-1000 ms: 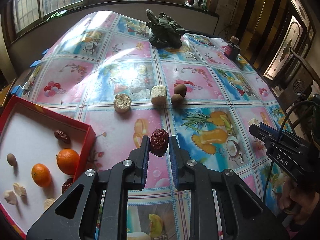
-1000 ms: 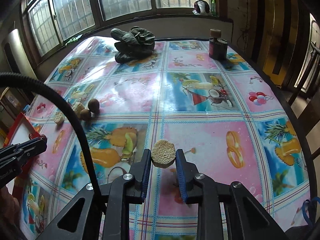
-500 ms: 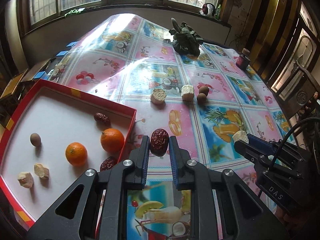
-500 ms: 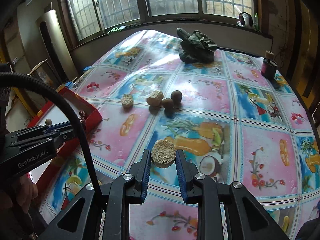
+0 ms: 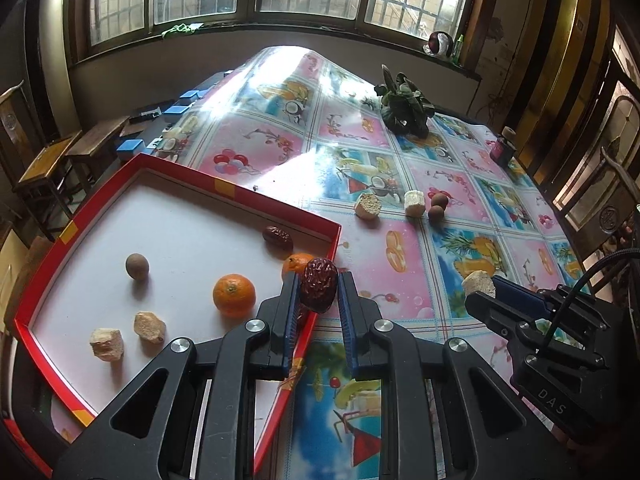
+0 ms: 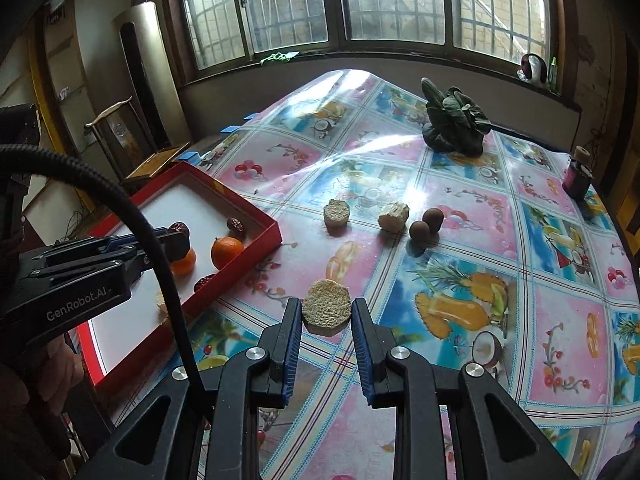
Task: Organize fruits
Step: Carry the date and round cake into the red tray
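Our left gripper [image 5: 319, 292] has its jaws closed on a dark red date [image 5: 319, 285], held above the near right edge of the red tray [image 5: 100, 190], which sits at the desk's left side. Inside the tray lie two oranges [image 5: 234, 295], another date [image 5: 277, 238], a brown round fruit [image 5: 137, 266] and two pale chunks [image 5: 149, 327], well spread, with bare white floor toward the far wall. Our right gripper [image 6: 327, 320] has its jaws clamped on a round, porous beige slice [image 6: 327, 313], held over the desk [image 6: 460, 184] just right of the tray. Farther out on the cloth sit another slice [image 6: 337, 212], a pale chunk [image 6: 394, 216] and two brown fruits [image 6: 426, 224], well apart from both grippers.
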A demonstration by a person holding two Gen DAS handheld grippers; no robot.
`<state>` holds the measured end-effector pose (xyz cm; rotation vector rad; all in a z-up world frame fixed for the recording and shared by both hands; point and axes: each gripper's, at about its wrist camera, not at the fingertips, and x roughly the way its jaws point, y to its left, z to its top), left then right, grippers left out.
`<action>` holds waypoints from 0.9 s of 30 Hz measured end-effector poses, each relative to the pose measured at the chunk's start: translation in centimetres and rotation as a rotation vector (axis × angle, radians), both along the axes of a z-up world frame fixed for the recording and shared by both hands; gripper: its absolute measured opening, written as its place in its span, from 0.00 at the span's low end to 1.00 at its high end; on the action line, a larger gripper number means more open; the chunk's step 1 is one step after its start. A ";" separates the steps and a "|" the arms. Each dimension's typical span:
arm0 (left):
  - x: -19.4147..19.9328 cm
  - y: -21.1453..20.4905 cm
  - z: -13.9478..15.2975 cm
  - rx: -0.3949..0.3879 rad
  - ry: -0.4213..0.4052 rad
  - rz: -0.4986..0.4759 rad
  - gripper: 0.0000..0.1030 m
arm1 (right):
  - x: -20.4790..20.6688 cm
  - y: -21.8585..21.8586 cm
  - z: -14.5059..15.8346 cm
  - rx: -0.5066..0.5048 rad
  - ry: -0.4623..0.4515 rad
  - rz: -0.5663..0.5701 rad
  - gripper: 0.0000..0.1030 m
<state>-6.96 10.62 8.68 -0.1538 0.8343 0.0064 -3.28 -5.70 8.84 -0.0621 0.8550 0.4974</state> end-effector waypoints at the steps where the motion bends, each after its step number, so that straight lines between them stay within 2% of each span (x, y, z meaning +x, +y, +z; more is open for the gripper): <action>1: -0.2 0.4 0.1 0.001 -0.001 0.008 0.18 | -0.1 0.3 0.1 0.003 0.000 0.008 0.23; 13: -3.1 6.0 -0.2 0.031 0.008 0.120 0.18 | -0.6 4.2 0.4 0.021 0.004 0.101 0.23; 27: -5.3 9.8 -1.6 0.042 0.053 0.173 0.18 | -0.5 10.1 -0.3 0.053 0.050 0.244 0.23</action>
